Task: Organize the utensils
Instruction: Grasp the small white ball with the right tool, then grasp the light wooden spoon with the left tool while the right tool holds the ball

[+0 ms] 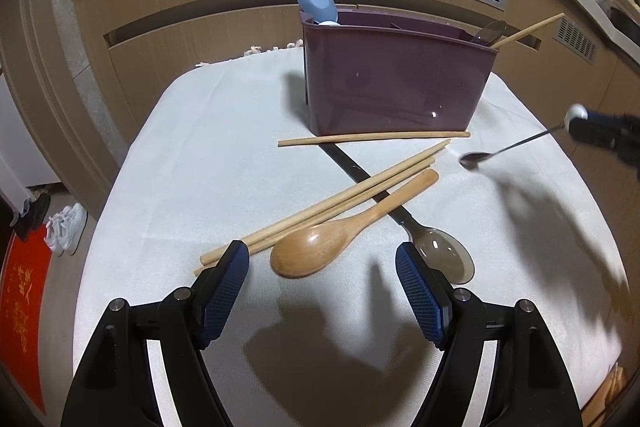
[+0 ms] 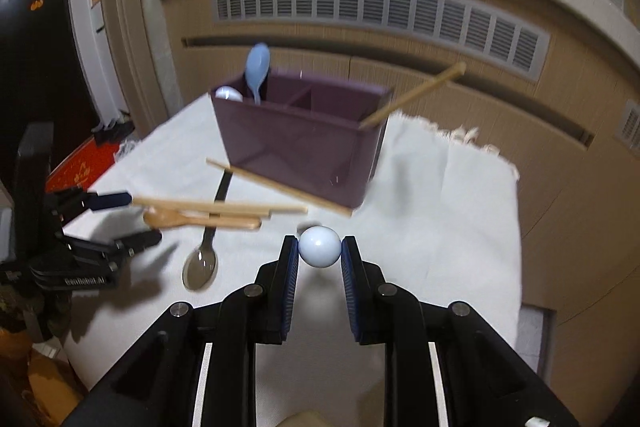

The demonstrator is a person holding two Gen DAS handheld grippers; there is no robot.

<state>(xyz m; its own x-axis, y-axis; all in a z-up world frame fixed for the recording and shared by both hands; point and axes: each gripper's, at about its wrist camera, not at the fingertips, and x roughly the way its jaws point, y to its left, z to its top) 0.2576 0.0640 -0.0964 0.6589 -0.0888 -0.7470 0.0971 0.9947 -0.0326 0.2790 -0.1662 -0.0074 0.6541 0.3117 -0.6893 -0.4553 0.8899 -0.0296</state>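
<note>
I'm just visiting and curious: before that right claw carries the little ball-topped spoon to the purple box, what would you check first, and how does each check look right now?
1. Right gripper pinches the ball-topped spoon at its ball end: ok.
2. Spoon off the cloth: cannot tell; its bowl hangs low, close to the white cloth.
3. Purple holder upright with free room in the middle compartment: ok.
4. Path to the holder: not ok; a chopstick lies across its front.
5. Left gripper out of the way: ok; open, hovering by the wooden spoon.
</note>
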